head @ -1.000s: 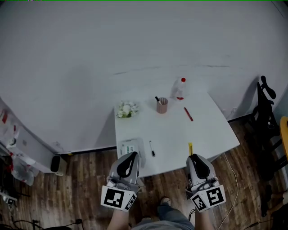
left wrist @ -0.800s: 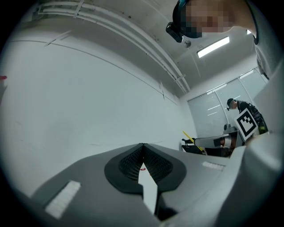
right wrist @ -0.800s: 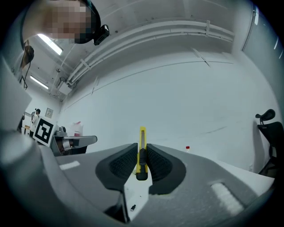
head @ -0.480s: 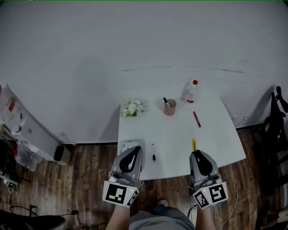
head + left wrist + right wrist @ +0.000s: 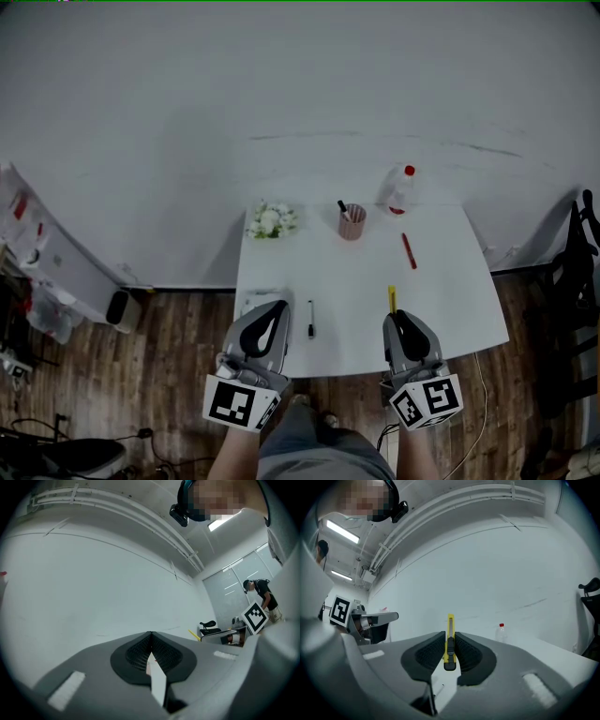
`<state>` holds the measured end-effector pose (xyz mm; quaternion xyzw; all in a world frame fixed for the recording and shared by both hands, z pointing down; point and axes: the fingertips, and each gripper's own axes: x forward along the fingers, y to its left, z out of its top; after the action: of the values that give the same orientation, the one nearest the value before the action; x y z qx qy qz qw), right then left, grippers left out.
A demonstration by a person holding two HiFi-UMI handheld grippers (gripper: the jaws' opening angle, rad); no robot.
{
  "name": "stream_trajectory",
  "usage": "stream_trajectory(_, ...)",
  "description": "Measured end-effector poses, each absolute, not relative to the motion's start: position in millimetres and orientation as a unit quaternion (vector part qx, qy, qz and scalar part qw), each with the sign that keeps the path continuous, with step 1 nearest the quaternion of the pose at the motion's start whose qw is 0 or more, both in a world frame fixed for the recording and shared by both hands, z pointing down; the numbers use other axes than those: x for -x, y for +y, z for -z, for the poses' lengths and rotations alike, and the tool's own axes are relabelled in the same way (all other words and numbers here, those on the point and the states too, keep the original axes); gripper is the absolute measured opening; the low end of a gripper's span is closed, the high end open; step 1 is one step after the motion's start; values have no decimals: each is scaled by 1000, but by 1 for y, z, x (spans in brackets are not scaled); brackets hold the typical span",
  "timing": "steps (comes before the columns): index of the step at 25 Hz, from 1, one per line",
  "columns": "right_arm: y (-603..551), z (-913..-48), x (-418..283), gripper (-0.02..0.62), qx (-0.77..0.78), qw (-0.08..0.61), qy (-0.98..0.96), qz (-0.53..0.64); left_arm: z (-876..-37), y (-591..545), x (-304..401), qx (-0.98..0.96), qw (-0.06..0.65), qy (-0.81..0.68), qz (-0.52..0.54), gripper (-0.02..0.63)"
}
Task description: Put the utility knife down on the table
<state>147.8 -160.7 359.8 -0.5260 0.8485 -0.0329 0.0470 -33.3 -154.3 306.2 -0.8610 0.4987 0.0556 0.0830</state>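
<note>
One table point(image 5: 450, 300) carries one bottle point(image 5: 400, 190), one cup point(image 5: 352, 222), one bunch of flowers point(image 5: 270, 220), one red pen point(image 5: 409, 250) and one black pen point(image 5: 310, 319). There is one utility knife point(image 5: 392, 299).

The table point(image 5: 441, 281) filled the middle of the head view. Along its upper edge stood, from left to right, a flower bunch point(image 5: 268, 221), a cup point(image 5: 352, 223) and a bottle point(image 5: 400, 190). A loose pen point(image 5: 409, 250) lay just below the bottle. Near the lower edge a marker point(image 5: 310, 319) lay between the left gripper point(image 5: 274, 309) and the right gripper point(image 5: 397, 319), whose jaws held the utility knife point(image 5: 392, 298) pointing toward the frame's top.
</note>
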Motion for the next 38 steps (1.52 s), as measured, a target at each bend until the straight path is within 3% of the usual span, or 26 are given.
stream_trajectory(38, -255, -539, -137, 63, 568, -140, 778, 231, -345, -253, 64, 876, 28, 481, -24, 11)
